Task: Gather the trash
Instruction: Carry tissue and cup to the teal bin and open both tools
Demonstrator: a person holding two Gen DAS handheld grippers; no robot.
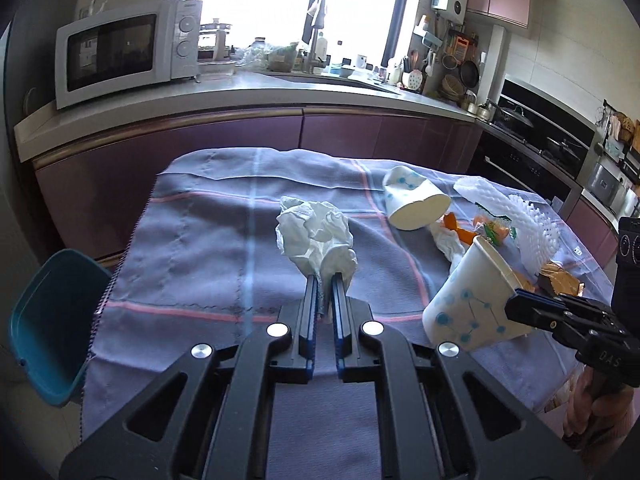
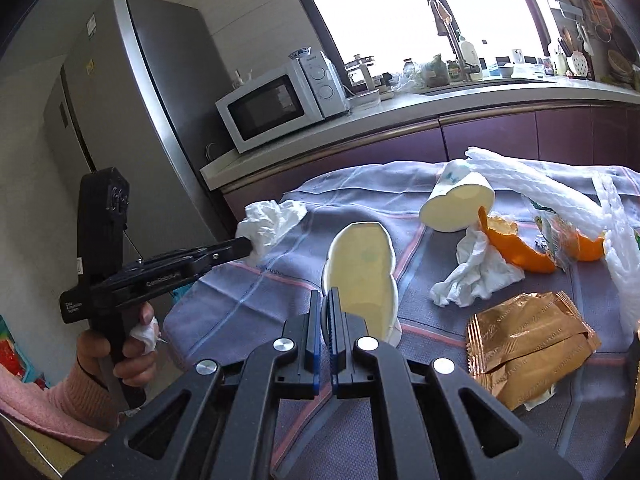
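My left gripper (image 1: pixel 324 280) is shut on a crumpled white tissue (image 1: pixel 316 236) and holds it above the grey-blue cloth (image 1: pixel 192 248); it also shows in the right wrist view (image 2: pixel 244 247) with the tissue (image 2: pixel 272 220). My right gripper (image 2: pixel 325 300) is shut on the rim of a squashed white paper cup (image 2: pixel 362 276) with blue dots, seen from the left wrist view as well (image 1: pixel 468 300). A second paper cup (image 1: pixel 416 204) lies on its side farther back.
A teal bin (image 1: pixel 48 328) stands left of the table. On the cloth lie another tissue (image 2: pixel 476 272), orange peel (image 2: pixel 516 248), a gold wrapper (image 2: pixel 528 336) and white foam netting (image 2: pixel 540 188). A counter with a microwave (image 1: pixel 120 52) is behind.
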